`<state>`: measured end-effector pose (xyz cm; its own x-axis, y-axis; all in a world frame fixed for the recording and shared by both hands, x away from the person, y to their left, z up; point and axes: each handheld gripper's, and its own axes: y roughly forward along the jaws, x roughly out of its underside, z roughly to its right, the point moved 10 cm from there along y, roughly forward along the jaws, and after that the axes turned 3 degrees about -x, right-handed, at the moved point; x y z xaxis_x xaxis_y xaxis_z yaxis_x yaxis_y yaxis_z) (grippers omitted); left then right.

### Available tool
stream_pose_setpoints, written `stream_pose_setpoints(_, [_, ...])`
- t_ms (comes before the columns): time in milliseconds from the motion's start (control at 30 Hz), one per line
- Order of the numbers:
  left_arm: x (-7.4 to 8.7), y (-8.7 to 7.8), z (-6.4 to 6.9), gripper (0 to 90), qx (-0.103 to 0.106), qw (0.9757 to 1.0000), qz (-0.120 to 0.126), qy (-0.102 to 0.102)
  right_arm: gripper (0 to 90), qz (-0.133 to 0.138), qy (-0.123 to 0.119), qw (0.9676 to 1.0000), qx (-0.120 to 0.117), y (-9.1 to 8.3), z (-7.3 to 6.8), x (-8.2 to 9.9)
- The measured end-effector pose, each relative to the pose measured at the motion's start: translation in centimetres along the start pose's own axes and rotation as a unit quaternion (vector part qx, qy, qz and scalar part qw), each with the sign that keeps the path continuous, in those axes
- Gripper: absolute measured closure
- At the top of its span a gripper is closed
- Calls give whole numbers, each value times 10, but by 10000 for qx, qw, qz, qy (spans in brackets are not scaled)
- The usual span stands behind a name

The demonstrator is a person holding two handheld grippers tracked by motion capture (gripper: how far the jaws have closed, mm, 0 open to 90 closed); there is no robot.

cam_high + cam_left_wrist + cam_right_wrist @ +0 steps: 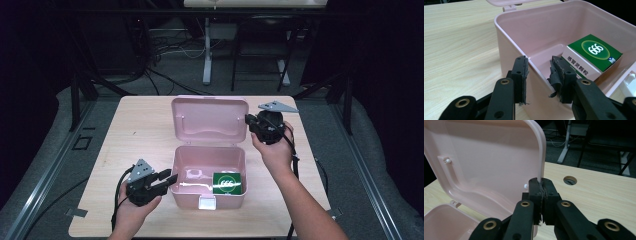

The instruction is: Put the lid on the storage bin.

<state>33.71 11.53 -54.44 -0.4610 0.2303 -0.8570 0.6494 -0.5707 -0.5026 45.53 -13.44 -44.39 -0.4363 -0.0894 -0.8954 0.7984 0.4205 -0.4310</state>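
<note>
Pink plastic box [209, 172] sits at the middle of the table [135, 130], nearer the 6 o'clock edge, with its lid [210, 120] standing open toward 12 o'clock. The right gripper [248, 120], held up in the person's right hand [274, 150] at about 2 o'clock from the box, has its jaws pressed together on the lid's right edge; the right gripper view shows the thin rim pinched between the two black pads [535, 192]. The left gripper [170, 181], cradled in the left hand [135, 207] at 8 o'clock, points toward the box's left wall, its jaws parted and straddling that wall, one outside and one inside, not closed on it. Inside the box lies a green and white carton [592, 53] printed with 666, toward the 4 o'clock corner, beside a thin white piece [197, 184] whose nature I cannot tell. The table is pale wood grain with rounded corners and a round cable hole [570, 180]. Grey floor, dark frames and loose cables surround it. The box is smooth and glossy; the jaw pads look frayed.
</note>
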Motion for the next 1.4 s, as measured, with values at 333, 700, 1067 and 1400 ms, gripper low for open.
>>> stream_pose_setpoints(333, [1, 0, 0, 658, -5, 10000, -8, -7, 879, 273, -89, 9996, 22, -11, -6, 5])
stream_pose_setpoints(700, [0, 0, 0, 657, -19, 10000, 20, -25, 879, 555, -273, 9978, 240, -21, -14, 12])
stream_pose_setpoints(1067, [1, -1, 0, 656, -15, 10000, 13, -37, 870, 745, -186, 9970, 97, -29, -16, 20])
stream_pose_setpoints(1400, [-13, -5, -2, 619, 6, 10000, 90, 1, 869, 801, -294, 9963, 39, -35, -19, 24])
